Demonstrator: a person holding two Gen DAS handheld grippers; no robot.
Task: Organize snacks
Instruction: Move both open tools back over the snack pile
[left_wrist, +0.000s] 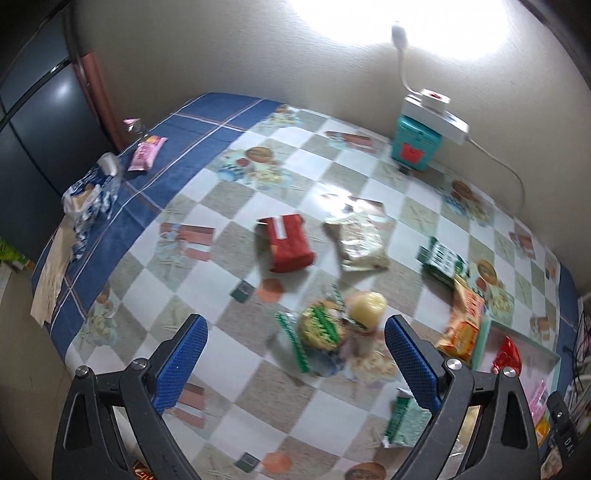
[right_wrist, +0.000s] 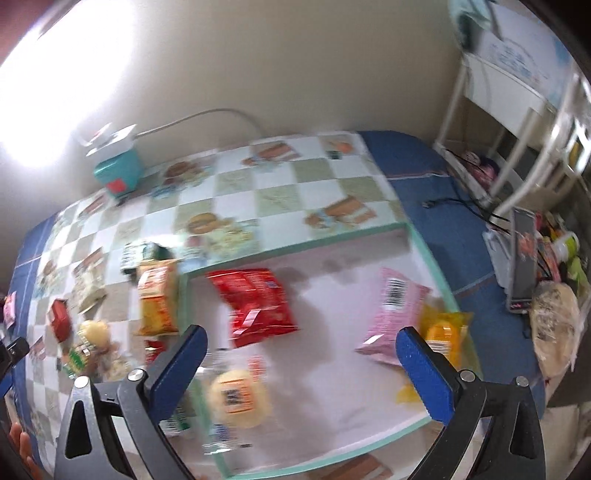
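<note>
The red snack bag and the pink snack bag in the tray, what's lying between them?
Nothing: in the right wrist view, only bare tray floor separates the red snack bag from the pink snack bag.
</note>
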